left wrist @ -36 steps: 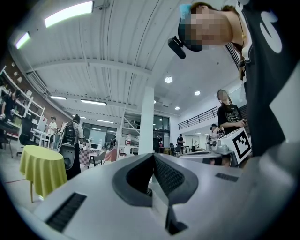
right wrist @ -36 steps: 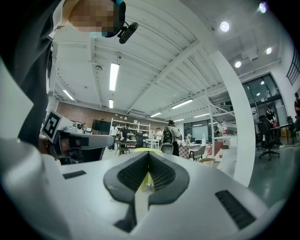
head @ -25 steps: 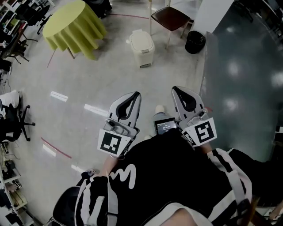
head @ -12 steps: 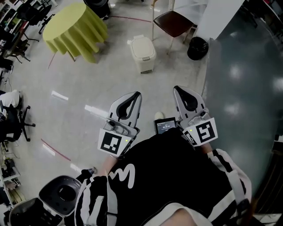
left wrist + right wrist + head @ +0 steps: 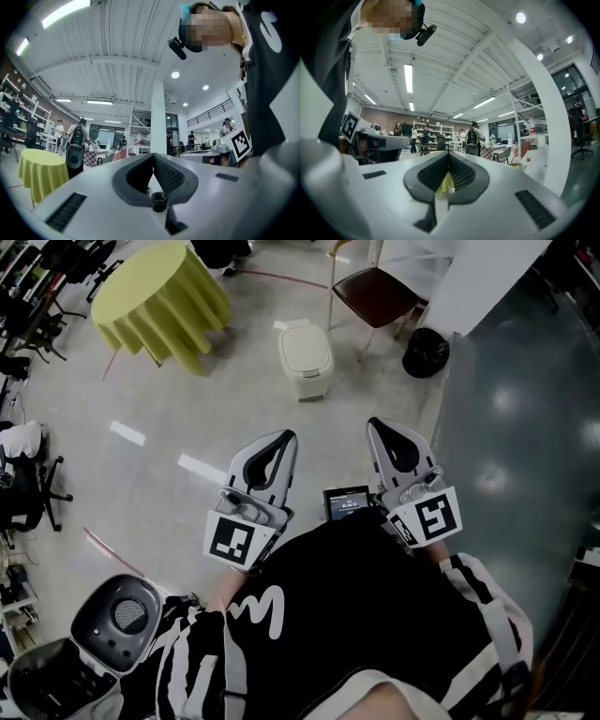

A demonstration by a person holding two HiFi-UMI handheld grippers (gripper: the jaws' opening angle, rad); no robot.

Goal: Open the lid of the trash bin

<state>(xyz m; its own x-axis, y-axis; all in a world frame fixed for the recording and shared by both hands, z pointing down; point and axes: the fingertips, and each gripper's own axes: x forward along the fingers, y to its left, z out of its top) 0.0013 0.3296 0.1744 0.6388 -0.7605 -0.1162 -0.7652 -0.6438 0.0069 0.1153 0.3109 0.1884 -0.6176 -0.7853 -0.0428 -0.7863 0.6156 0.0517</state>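
Note:
The trash bin (image 5: 305, 357) is a small cream box with its lid down, standing on the pale floor far ahead of me in the head view. Both grippers are held close to my body, well short of the bin and pointing towards it. The tips of my left gripper (image 5: 288, 436) are together with nothing between them. My right gripper (image 5: 373, 426) is likewise shut and empty. In the left gripper view the left gripper (image 5: 152, 155) has its pads meeting at the tip. The right gripper view shows the right gripper (image 5: 448, 153) pressed shut too.
A round table with a yellow-green cloth (image 5: 159, 298) stands left of the bin. A brown chair (image 5: 379, 289) and a black round bin (image 5: 426, 352) stand to its right. Dark glossy flooring (image 5: 525, 437) runs along the right. A round grey device (image 5: 117, 611) sits at bottom left, office chairs (image 5: 28, 479) at far left.
The bin has slid slightly lower in the head view, and the round grey device has come into view at bottom left. Both grippers keep the same pose, shut.

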